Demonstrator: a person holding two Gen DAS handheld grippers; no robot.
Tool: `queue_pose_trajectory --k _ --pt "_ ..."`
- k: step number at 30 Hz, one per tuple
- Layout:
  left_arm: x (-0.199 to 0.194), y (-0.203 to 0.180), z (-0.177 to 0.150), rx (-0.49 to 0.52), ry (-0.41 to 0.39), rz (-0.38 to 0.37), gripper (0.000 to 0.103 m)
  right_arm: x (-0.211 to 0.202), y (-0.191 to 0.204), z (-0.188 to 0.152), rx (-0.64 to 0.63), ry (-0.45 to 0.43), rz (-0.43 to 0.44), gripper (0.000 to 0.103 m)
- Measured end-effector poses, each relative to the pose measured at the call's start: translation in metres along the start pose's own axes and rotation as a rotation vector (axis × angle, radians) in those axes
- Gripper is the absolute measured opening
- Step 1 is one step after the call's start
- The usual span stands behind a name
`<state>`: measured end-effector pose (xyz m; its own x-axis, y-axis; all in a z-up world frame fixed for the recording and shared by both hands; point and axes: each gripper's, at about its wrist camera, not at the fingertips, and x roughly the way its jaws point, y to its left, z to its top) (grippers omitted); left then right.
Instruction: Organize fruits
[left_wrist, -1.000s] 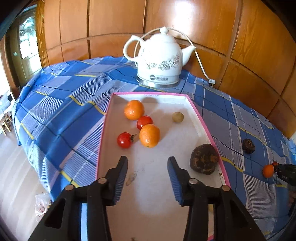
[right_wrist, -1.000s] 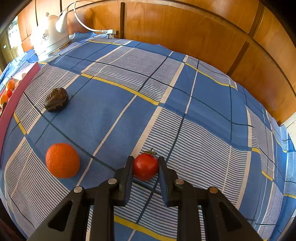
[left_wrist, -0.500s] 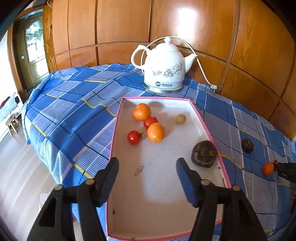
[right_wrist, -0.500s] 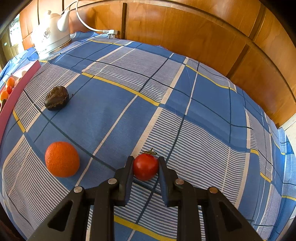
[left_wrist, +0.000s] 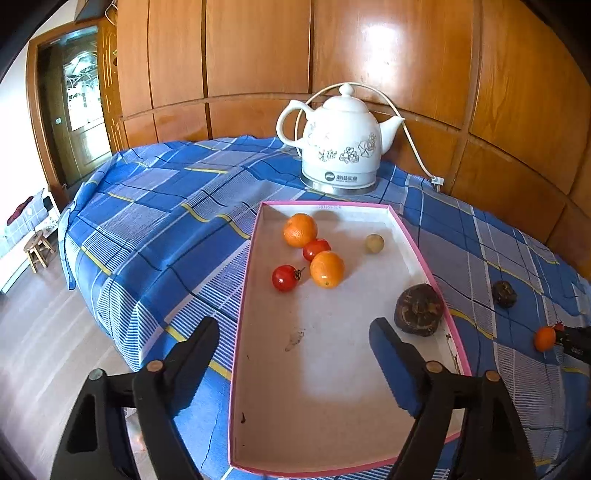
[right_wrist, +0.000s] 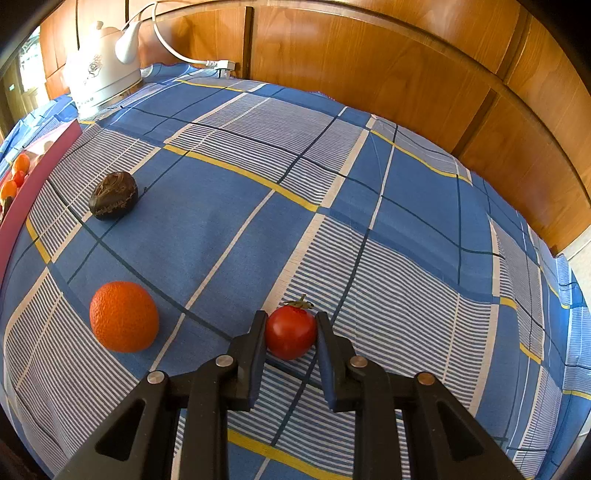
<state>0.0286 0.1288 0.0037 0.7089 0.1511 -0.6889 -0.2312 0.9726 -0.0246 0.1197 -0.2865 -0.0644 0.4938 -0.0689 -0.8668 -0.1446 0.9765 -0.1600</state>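
My right gripper (right_wrist: 290, 323) is shut on a red tomato (right_wrist: 290, 335) just above the blue checked cloth. An orange (right_wrist: 123, 316) lies to its left and a dark brown fruit (right_wrist: 113, 195) farther back left. My left gripper (left_wrist: 293, 339) is open and empty, raised over the near end of a pink-rimmed tray (left_wrist: 242, 314). The tray holds two oranges (left_wrist: 300, 230) (left_wrist: 327, 268), two tomatoes (left_wrist: 284, 278) (left_wrist: 316, 249), a small pale fruit (left_wrist: 374, 243) and a dark brown fruit (left_wrist: 419, 309). The right gripper's tip (left_wrist: 576, 338) shows at the far right beside the orange (left_wrist: 545, 338).
A white electric kettle (left_wrist: 341, 147) with its cord stands behind the tray; it also shows in the right wrist view (right_wrist: 101, 70). Wooden wall panels curve round the back. The table's left edge drops to the floor, where a small stool (left_wrist: 37, 249) stands.
My left gripper has pulled back and up from the tray and opened wider. My right gripper stays shut on the tomato and has barely moved.
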Motion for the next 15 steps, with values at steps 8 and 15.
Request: queue_pose_trajectory --k 8,15 --pt "-0.0008 0.0017 0.0000 -0.006 0.002 0.011 0.089 -0.0001 0.0000 0.0003 -0.003 -0.001 -0.003 0.025" --pt "-0.0007 0.0059 0.0002 -0.011 0.002 0.018 0.089 -0.0003 -0.0003 0.0008 -0.004 -0.003 -0.004 0.025"
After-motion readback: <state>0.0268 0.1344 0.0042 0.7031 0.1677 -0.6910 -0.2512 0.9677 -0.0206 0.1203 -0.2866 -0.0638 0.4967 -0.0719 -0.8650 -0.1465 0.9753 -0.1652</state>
